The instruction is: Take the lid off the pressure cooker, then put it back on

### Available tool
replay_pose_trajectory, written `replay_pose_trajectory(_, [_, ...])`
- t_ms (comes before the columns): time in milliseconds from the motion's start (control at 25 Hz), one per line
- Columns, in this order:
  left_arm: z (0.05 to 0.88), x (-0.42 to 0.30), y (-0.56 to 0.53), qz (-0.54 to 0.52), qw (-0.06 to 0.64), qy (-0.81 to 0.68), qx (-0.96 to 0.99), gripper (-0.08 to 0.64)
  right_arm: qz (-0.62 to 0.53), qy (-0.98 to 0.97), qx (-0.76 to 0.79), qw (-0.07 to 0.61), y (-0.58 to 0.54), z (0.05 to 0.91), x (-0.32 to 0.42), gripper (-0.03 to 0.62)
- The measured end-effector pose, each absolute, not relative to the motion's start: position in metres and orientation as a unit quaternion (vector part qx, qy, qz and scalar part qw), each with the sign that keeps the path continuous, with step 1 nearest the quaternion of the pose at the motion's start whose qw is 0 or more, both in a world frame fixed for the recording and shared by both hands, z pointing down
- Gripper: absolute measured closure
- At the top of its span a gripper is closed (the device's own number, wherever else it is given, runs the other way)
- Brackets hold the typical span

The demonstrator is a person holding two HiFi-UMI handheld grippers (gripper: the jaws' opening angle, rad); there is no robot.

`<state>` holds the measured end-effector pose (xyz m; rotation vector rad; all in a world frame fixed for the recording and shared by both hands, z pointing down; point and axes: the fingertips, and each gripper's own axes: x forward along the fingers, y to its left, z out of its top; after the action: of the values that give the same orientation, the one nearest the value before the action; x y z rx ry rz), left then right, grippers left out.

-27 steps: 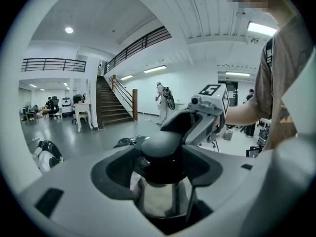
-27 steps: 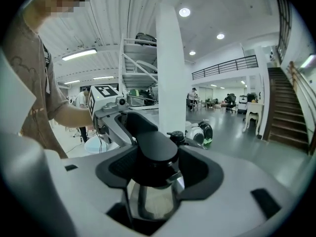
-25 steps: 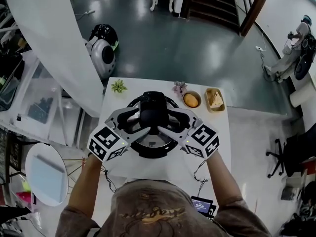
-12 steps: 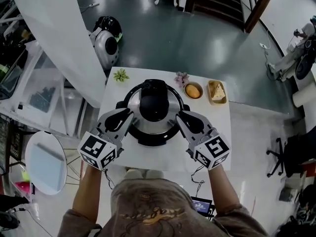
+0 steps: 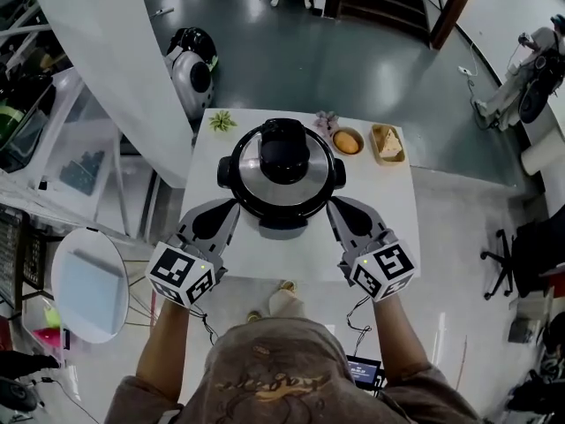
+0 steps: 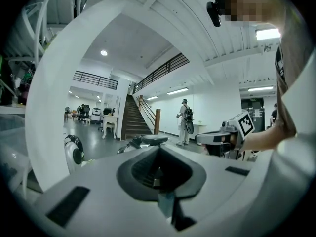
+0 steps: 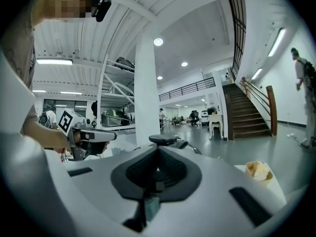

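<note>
Both grippers have drawn back from the pressure cooker [image 5: 282,203] since the earlier frames. A second ago they stood open on either side of the black knob [image 5: 283,153] on its lid [image 5: 311,188]. Now they sit by the near edge of the table [image 5: 291,256], clear of the lid. The left gripper [image 5: 231,210] lies toward the near left corner and the right gripper [image 5: 336,207] toward the near right corner, each pointing at the cooker's front. Their jaws have just been closing and now meet tip to tip, with nothing between them in either gripper view. The cooker stands at the middle of the table with its lid seated on it.

Counted: one cooker, one lid, two grippers. Four small things line the far edge. There is one green plant [image 5: 221,120] toward the far left corner and one pinkish sprig [image 5: 324,124] past the cooker's right side. Next comes one round bowl [image 5: 347,140] holding something orange, then one square basket [image 5: 387,143] of pale pieces by the far right corner.

Each gripper view is mostly filled by that gripper's own white body, so only the top of the knob shows over it. What the bowl and basket hold is too small to tell. From the head view I cannot tell whether the gripper tips touch the cooker's base.
</note>
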<state>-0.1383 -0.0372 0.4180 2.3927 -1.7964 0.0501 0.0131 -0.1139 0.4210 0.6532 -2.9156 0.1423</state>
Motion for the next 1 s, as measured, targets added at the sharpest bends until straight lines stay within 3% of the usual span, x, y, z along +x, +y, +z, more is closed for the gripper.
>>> replay_pose_trajectory(440, [0.437,-0.105,0.044,0.005,0.084,-0.601,0.794,0.555,0.066,-0.959,0.265,0.080,-0.013,0.445,0.045,0.597])
replay_pose_trajectory(720, [0.455,-0.097,0.063,0.002,0.075,-0.632,0.771,0.555,0.083,-0.944,0.316,0.050,-0.005,0.457,0.079,0.596])
replay_pose_trajectory(1000, [0.468,-0.107,0.067,-0.009,0.090,-0.660,0.746,0.555,0.082,-0.938,0.330,0.066,-0.005,0.474,0.099,0.597])
